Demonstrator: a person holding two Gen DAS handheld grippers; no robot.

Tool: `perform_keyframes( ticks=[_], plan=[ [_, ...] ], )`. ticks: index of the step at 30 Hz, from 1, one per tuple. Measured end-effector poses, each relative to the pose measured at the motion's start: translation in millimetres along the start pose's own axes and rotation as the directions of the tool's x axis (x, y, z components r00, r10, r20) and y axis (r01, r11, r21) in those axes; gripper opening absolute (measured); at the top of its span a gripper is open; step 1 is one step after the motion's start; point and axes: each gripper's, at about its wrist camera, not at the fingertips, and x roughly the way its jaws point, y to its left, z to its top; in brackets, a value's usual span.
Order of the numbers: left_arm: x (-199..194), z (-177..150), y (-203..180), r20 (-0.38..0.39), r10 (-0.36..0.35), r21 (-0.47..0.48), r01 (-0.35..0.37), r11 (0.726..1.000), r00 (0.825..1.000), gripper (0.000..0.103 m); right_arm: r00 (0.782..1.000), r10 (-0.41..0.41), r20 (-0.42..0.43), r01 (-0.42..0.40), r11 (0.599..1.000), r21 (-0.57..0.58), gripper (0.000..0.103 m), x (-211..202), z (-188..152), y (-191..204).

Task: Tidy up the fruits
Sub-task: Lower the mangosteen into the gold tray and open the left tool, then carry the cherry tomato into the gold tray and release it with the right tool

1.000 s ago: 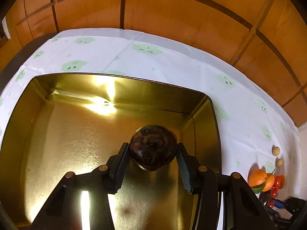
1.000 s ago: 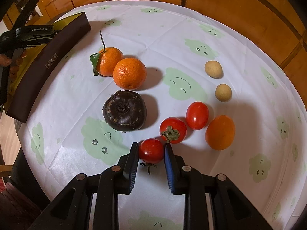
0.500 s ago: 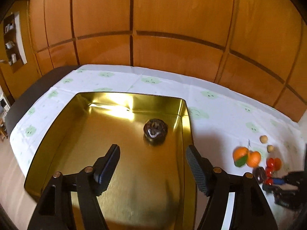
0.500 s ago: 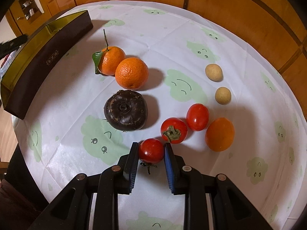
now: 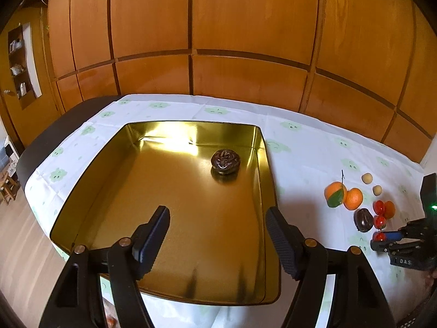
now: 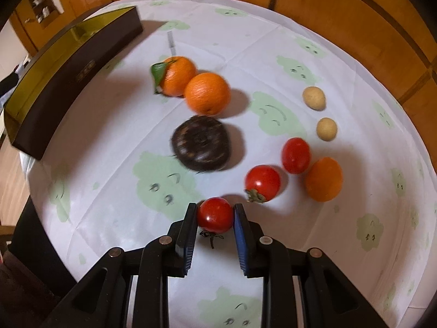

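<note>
A gold tin tray (image 5: 191, 123) sits on the white cloth, with one dark brown round fruit (image 5: 225, 160) lying near its far right corner. My left gripper (image 5: 217, 213) hovers open over the tray's near half, well back from that fruit, with nothing between its fingers. My right gripper (image 6: 215, 213) is shut on a red tomato (image 6: 215, 216) just above the cloth. Beyond it lie a second dark fruit (image 6: 201, 142), two oranges (image 6: 177, 75) (image 6: 207, 93), two more tomatoes (image 6: 262, 182) (image 6: 295, 155) and an orange fruit (image 6: 323, 179).
Two small tan fruits (image 6: 314, 97) (image 6: 326, 128) lie at the far right of the group. The tray's dark outer wall (image 6: 68, 63) stands to the left of the fruits. Wood panelling backs the table, and its cloth edge drops off at the left.
My left gripper let go of the dark fruit in the tray, opened wide and drew back and up. My right gripper stayed shut on the tomato in nearly the same place.
</note>
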Motion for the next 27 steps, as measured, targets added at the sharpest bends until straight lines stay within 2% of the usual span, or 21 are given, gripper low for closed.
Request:
perform_keyframes(
  ticks=[5, 7, 9, 13, 17, 20, 23, 25, 27],
  plan=[
    [-0.9, -4.1, 5.8, -0.002, -0.004, -0.019, 0.004, 1.000, 1.000, 0.073, 1.000, 0.010, -0.006, -0.010, 1.000, -0.011, 0.026, -3.6, -1.8, 15.5],
    [-2.0, -5.7, 9.3, 0.002, -0.002, -0.026, 0.002, 1.000, 1.000, 0.073, 0.999, 0.044, -0.002, -0.044, 0.999, 0.005, 0.026, -6.2, -1.2, 19.4],
    [-2.5, -6.8, 14.2, 0.002, 0.004, -0.034, -0.004, 0.999, 1.000, 0.073, 0.995, 0.097, 0.027, -0.097, 0.995, 0.030, 0.026, -11.9, 1.9, 27.0],
    [-3.2, -8.7, 28.4, 0.001, 0.024, -0.068, -0.024, 0.997, 1.000, 0.073, 0.986, 0.141, 0.086, -0.144, 0.989, 0.029, 0.026, -23.4, 13.4, 47.6],
    [-6.3, -9.5, 46.1, 0.011, 0.058, -0.105, -0.057, 0.993, 0.998, 0.073, 0.960, 0.203, 0.195, -0.205, 0.979, -0.008, 0.026, -47.6, 38.3, 80.1],
    [-7.9, -9.1, 57.1, 0.013, 0.075, -0.133, -0.073, 0.989, 0.997, 0.073, 0.919, 0.261, 0.294, -0.254, 0.965, -0.061, 0.026, -74.7, 69.4, 115.9],
    [-10.0, -9.6, 68.3, 0.017, 0.092, -0.154, -0.088, 0.984, 0.996, 0.073, 0.894, 0.292, 0.339, -0.273, 0.956, -0.104, 0.026, -80.1, 94.9, 146.2],
    [-10.3, -10.8, 73.1, 0.015, 0.098, -0.163, -0.094, 0.982, 0.995, 0.073, 0.889, 0.304, 0.342, -0.273, 0.952, -0.136, 0.026, -78.9, 111.5, 163.9],
    [-9.7, -12.0, 76.2, 0.011, 0.099, -0.168, -0.096, 0.981, 0.995, 0.074, 0.901, 0.300, 0.312, -0.258, 0.951, -0.171, 0.026, -67.8, 127.1, 186.7]
  ],
)
